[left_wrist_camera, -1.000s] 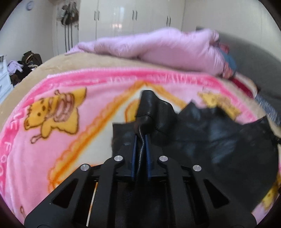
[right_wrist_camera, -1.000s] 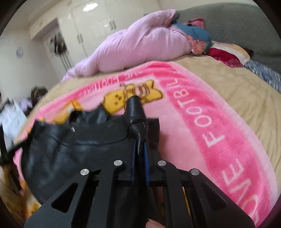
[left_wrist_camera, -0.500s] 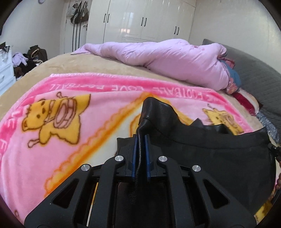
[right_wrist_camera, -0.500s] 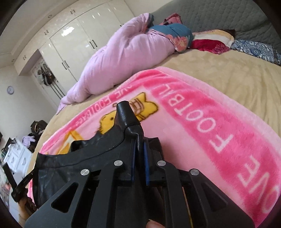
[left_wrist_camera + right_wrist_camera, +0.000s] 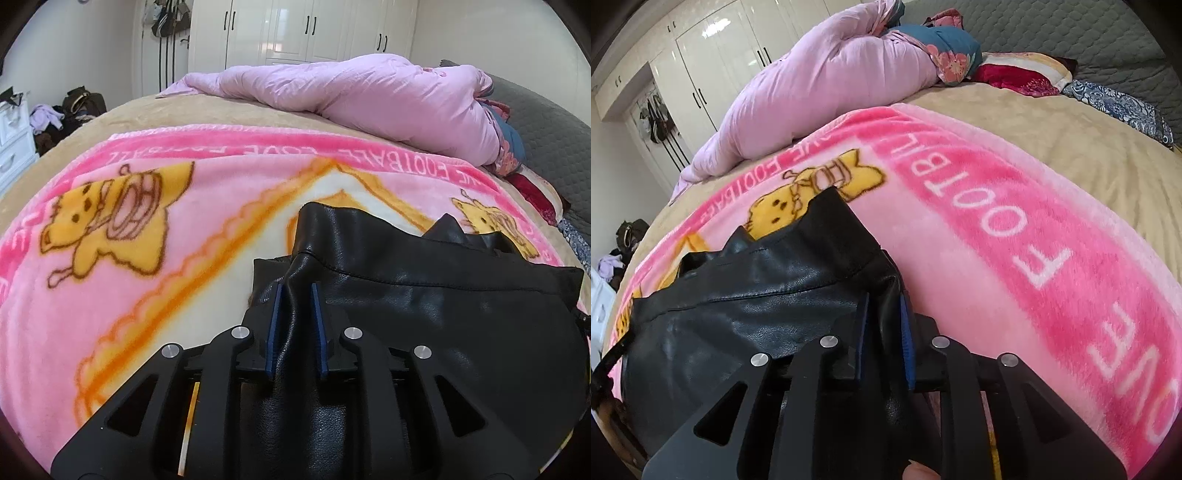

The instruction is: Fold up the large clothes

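Left of my black jacket the pink blanket lies bare; beyond it the lilac duvet bars passage.

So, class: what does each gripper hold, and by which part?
The left gripper and right gripper have just been opening; each has an edge fold of the garment between its fingers, seemingly loose.

Glossy black leather jacket lies on a fuzzy fleece blanket; wardrobe doors gleam, lacquered.

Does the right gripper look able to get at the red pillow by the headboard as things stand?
Probably not yet: the right gripper has the black leather garment between its just-opening jaws, and the red pillow lies across the bed.
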